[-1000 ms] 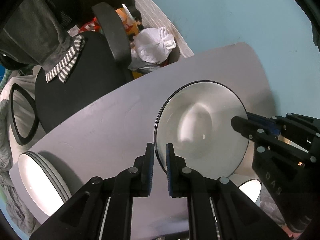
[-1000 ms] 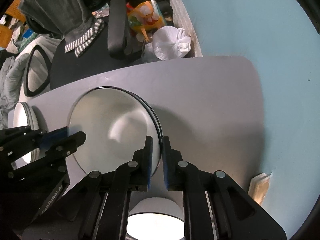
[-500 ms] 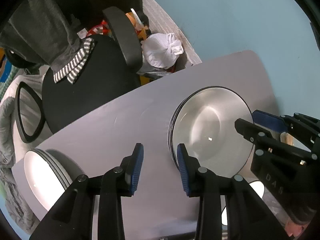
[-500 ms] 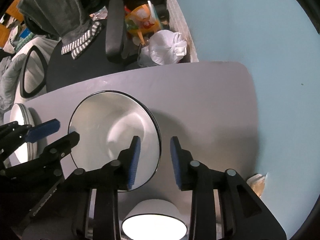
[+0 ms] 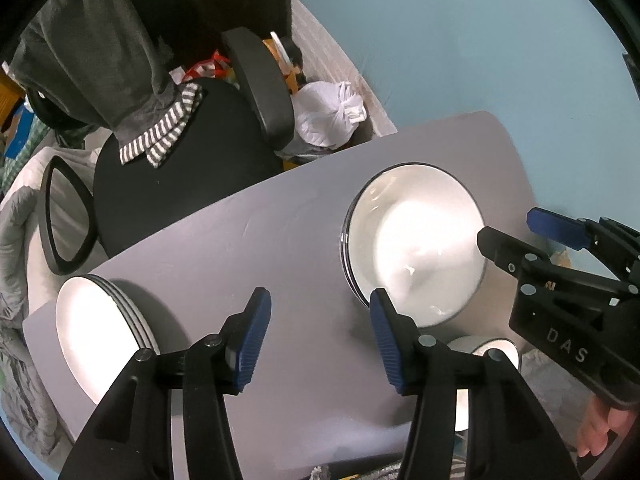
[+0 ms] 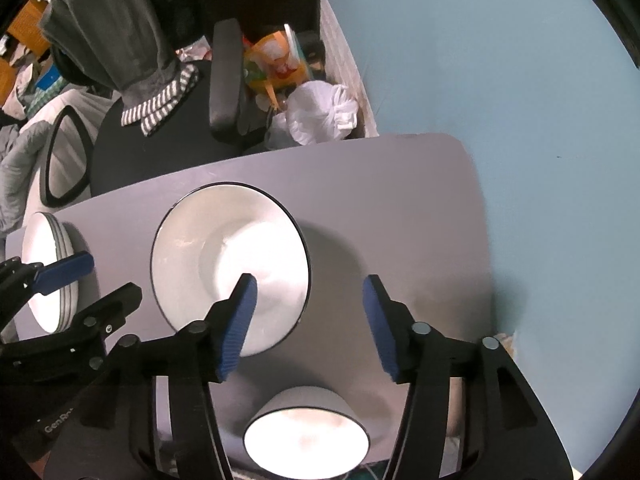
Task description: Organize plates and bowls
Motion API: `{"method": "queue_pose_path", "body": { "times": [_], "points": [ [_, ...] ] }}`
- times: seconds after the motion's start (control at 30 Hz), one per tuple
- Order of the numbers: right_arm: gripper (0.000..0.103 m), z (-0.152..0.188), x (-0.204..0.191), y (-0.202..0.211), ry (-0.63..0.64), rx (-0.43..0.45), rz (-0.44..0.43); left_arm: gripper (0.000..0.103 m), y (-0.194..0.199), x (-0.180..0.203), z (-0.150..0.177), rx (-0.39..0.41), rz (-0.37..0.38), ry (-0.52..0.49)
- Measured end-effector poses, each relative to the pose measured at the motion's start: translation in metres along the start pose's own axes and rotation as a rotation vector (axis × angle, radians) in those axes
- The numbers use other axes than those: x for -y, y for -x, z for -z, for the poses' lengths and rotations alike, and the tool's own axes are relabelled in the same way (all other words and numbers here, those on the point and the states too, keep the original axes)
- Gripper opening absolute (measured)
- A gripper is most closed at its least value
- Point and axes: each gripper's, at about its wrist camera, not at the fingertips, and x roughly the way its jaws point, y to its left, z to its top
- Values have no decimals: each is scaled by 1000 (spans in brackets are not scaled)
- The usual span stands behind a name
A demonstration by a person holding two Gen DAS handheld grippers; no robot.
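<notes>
Both claws released and still opening, nothing between the pads: left claw [image 5: 320,342] and right claw [image 6: 310,322] hang above the grey surface [image 6: 400,208]. Black-rimmed white plates [image 6: 230,268] sit stacked mid-surface; another white plate stack [image 5: 100,336] far left, white round bowl [image 6: 306,438] at near edge.

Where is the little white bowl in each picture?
Left wrist view: the small white bowl peeks out at lower right, mostly hidden behind the left gripper finger.
Right wrist view: it sits at bottom centre, between the right gripper fingers, near the table edge.
Shared landmark: the big black-rimmed plate beside it.
</notes>
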Motion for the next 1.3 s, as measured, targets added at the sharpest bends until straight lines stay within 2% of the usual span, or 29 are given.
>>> {"method": "queue_pose_path", "body": {
  "times": [0.13,0.3,0.5,0.63,1.03,1.3],
  "points": [
    [55,6,0,14,0,22,13,53,14,3,7,38,-25,-28],
    [56,17,0,32,5,48,9,64,32,3,18,75,-12,-37],
    [56,29,-1,49,-13,68,-11,64,47,8,32,93,30,-39],
    [56,39,-1,60,-14,88,5,64,53,16,44,103,39,-67],
    [56,73,20,71,-89,85,-11,64,50,38,62,77,70,-123],
    [56,105,38,62,-136,57,-12,64,28,55,74,30,88,-177]
  ]
}}
